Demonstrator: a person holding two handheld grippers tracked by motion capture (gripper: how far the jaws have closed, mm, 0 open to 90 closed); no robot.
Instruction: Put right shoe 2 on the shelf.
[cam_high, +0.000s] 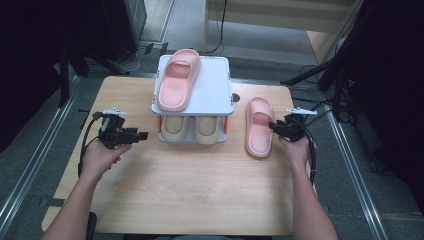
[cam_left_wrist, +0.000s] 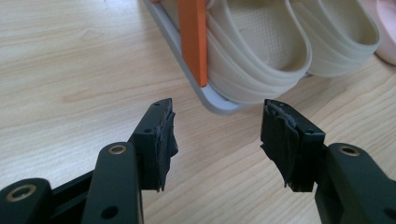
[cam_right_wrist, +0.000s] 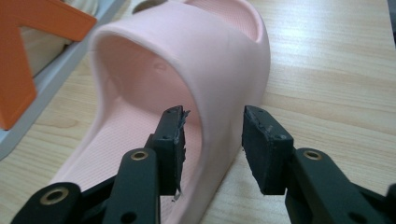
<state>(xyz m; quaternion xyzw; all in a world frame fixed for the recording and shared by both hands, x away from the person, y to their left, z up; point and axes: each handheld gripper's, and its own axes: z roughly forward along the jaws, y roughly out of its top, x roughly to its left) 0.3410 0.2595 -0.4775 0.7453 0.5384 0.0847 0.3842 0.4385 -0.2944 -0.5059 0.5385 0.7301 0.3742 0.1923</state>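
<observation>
Your right tongs (cam_right_wrist: 212, 140) straddle the side wall of the pink slipper (cam_right_wrist: 187, 84) lying on the worktop (cam_high: 190, 190), one jaw inside the strap opening and one outside. The jaws stand apart from the wall, so the grip is released and the slipper rests on its own sole. From above, that slipper (cam_high: 259, 126) sits just to the right of the small shoe rack (cam_high: 226, 95), toe pointing toward you, near enough to lift across.

Its partner, the other pink slipper (cam_high: 177, 80), already lies on the rack's top shelf, leaving bare shelf beside it, which looks like the spot meant for this one. The beige pair (cam_left_wrist: 261, 46) fills the lower shelf, so nothing more fits there.

Your left tongs (cam_left_wrist: 217, 140) are also spread wide and empty, held low over the worktop just off the rack's left corner, by the orange post (cam_left_wrist: 193, 37), probably waiting to steady the rack.
</observation>
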